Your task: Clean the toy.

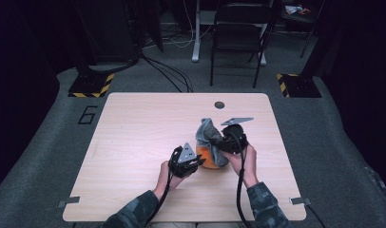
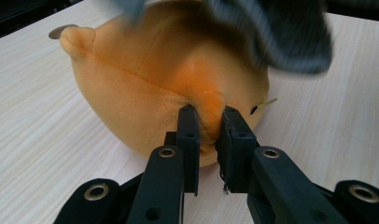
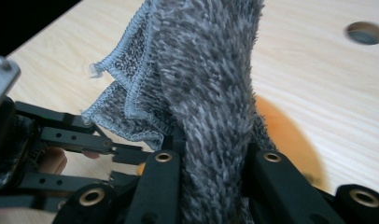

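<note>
While the wooden table (image 1: pixel 134 142) is being taken up across the middle of the high view, an orange plush toy (image 2: pixel 145 88) is being kept lying right of its centre, partly draped by a grey towel (image 3: pixel 211 84). A fold of the plush is being pinched by the left gripper (image 2: pixel 207 122) at lower centre. The towel is being clamped by the right gripper (image 3: pixel 214 154) and held raised above the toy.
</note>
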A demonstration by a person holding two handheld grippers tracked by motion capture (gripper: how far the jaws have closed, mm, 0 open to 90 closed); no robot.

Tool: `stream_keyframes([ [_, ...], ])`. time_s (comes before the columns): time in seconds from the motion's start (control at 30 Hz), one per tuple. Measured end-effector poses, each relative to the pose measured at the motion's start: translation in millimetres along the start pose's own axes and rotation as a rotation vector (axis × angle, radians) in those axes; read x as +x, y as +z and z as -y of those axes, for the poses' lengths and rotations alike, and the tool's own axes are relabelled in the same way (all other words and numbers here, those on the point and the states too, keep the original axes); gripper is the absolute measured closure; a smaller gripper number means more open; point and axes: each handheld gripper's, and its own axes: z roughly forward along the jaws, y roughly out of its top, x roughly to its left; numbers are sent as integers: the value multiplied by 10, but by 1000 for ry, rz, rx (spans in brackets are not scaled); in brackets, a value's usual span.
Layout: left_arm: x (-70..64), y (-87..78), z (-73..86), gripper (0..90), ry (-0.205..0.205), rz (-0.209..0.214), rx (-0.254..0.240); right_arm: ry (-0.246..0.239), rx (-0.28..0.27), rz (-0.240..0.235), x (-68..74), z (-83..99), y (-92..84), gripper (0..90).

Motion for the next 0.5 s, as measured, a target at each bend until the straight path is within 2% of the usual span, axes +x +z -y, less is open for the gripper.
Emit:
stream_keyframes([
  [0.07,-18,4,-7,797,15,-1,14,-41,47,26,31,41,130,777],
  [0.1,-22,12,-1,799,14,0,14,-30,44,36,47,57,158,777],
  [0.13,-18,13,2,801,10,1,9,-45,44,41,36,61,171,777],
  [0.33,-6,17,16,803,0,11,11,-55,52,75,42,58,164,776],
  [0.4,-3,17,17,803,-4,10,10,-77,63,102,47,59,152,777],
  [0.5,-3,20,20,803,-4,10,8,-76,72,106,19,67,133,777],
])
